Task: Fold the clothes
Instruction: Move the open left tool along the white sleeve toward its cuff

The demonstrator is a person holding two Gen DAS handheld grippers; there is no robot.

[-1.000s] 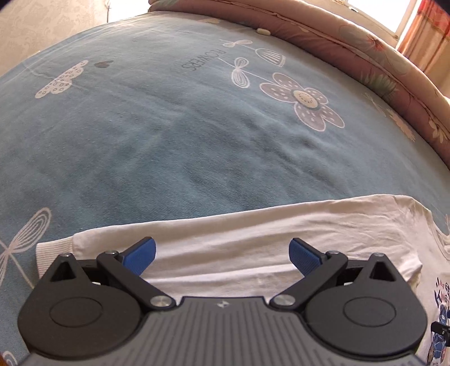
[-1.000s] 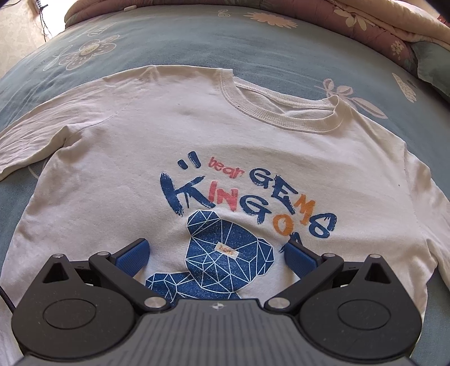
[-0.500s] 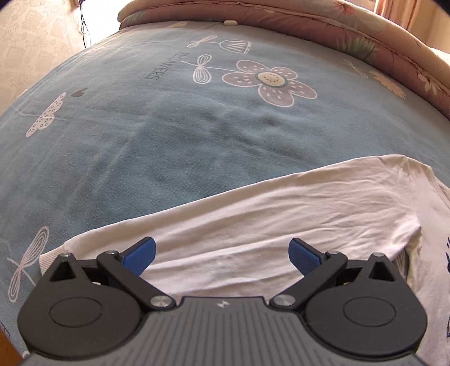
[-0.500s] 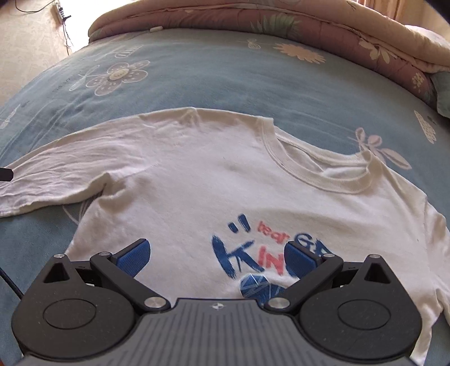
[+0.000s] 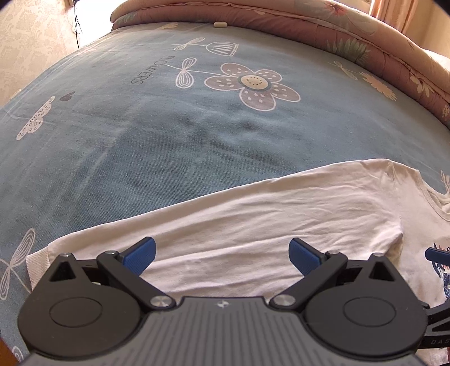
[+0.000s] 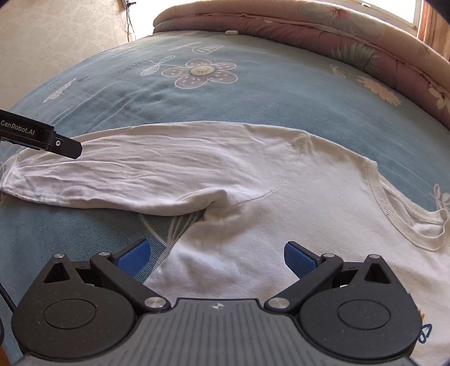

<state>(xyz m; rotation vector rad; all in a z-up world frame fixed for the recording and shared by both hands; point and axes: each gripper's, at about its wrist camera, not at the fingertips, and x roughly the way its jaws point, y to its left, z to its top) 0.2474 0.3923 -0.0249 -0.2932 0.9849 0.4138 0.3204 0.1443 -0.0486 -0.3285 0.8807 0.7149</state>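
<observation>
A white long-sleeved shirt (image 6: 253, 174) lies face up on the blue bedsheet (image 6: 267, 93), with a ribbed neckline (image 6: 393, 208) at the right. Its left sleeve (image 5: 253, 219) stretches out flat toward the cuff (image 5: 35, 267). My left gripper (image 5: 222, 254) hovers open over that sleeve, nothing between its blue pads. My right gripper (image 6: 216, 257) is open too, above the shirt's side just below the armpit fold (image 6: 213, 205). A small part of the blue print (image 5: 441, 267) shows in the left wrist view.
A pink flowered quilt (image 5: 337, 36) is rolled along the far side of the bed. The sheet (image 5: 168, 135) carries flower and butterfly prints. A wall with a hanging cable (image 6: 129, 22) lies at the far left. The left gripper's black body (image 6: 39, 135) juts into the right wrist view.
Both grippers have swung left. The right one left the printed chest and now faces the armpit and sleeve. The left one moved nearer along the sleeve. Both stayed open.
</observation>
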